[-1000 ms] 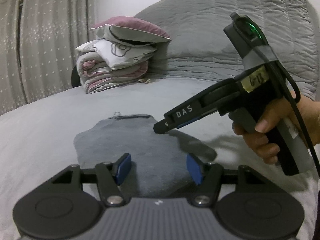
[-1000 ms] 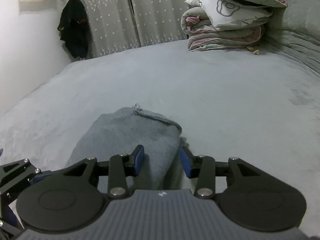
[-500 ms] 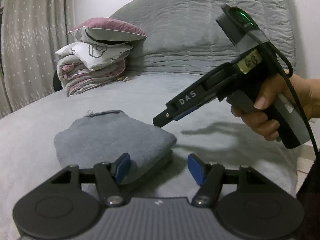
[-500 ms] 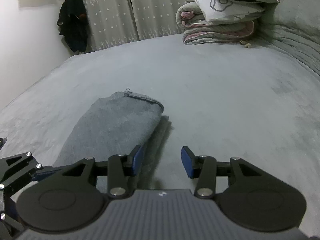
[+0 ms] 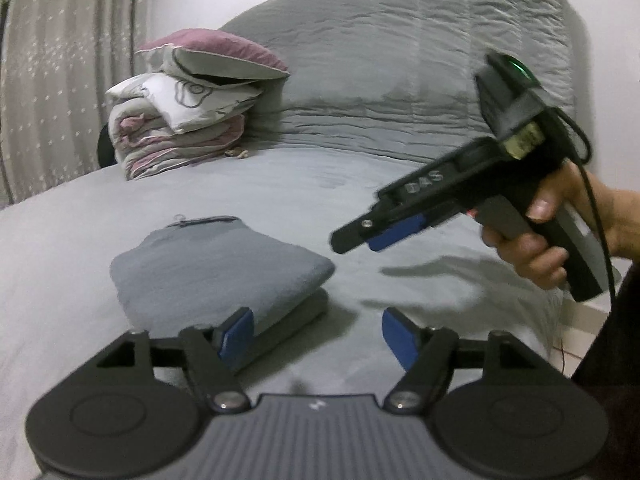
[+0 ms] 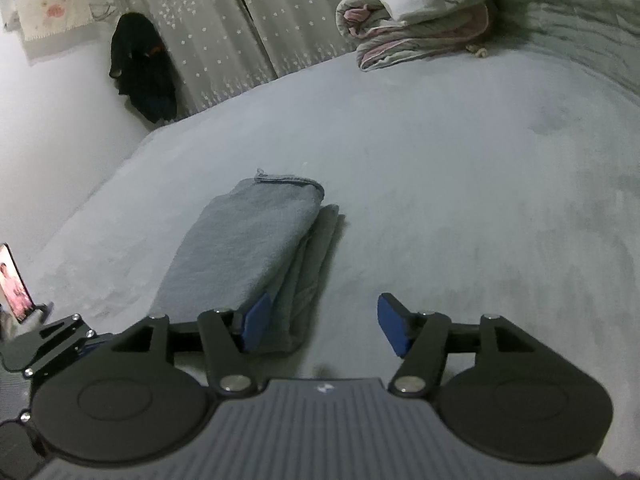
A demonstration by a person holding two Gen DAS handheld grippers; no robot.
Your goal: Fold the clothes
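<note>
The grey bed [image 6: 460,184] lies bare to the right of one folded grey garment [image 6: 256,248]; one bedding stack [image 5: 188,120] sits far back. Two grippers: left gripper [image 5: 316,334] and right gripper [image 6: 322,322], jaws opening, nothing clamped, each beside the garment's near edge.

Grey garment [image 5: 216,272] lies folded flat on bed [image 5: 280,184].

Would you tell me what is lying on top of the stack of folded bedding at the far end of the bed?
A pillow with a mauve top and pale underside lies on the folded bedding, above a white patterned one. Whatever is between the layers is covered.
</note>
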